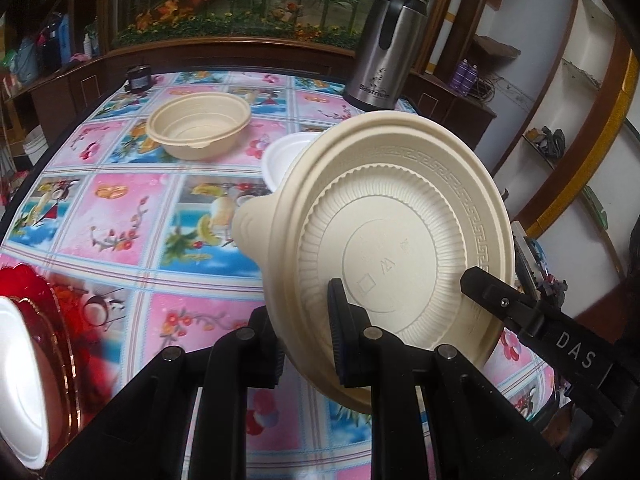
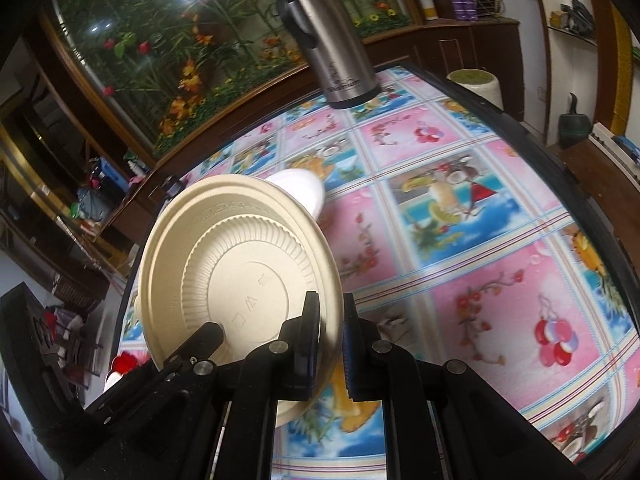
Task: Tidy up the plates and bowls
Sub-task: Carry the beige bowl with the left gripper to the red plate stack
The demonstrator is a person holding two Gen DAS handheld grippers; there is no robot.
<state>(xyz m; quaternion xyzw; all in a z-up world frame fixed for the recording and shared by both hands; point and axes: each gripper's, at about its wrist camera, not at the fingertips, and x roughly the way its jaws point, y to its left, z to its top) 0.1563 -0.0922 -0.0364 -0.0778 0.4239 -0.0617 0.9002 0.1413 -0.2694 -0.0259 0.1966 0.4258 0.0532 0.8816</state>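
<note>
My left gripper (image 1: 306, 334) and my right gripper (image 2: 330, 344) are both shut on the rim of one beige bowl (image 1: 392, 232), held tilted on edge above the table with its ribbed underside facing both cameras; it also shows in the right wrist view (image 2: 240, 280). The right gripper's finger (image 1: 496, 300) shows at the bowl's right edge, and the left gripper's finger (image 2: 196, 344) shows at its lower left. A second beige bowl (image 1: 200, 124) stands upright at the table's far side. A white bowl (image 1: 280, 160) lies behind the held one, also seen in the right wrist view (image 2: 300, 188).
A steel thermos jug (image 1: 384, 48) stands at the table's far right corner, seen also in the right wrist view (image 2: 332, 48). Red plates (image 1: 48, 320) with a white bowl (image 1: 20, 380) sit at the near left. The flowered tablecloth (image 2: 480, 220) covers the table. A small dark jar (image 1: 138, 78) is far left.
</note>
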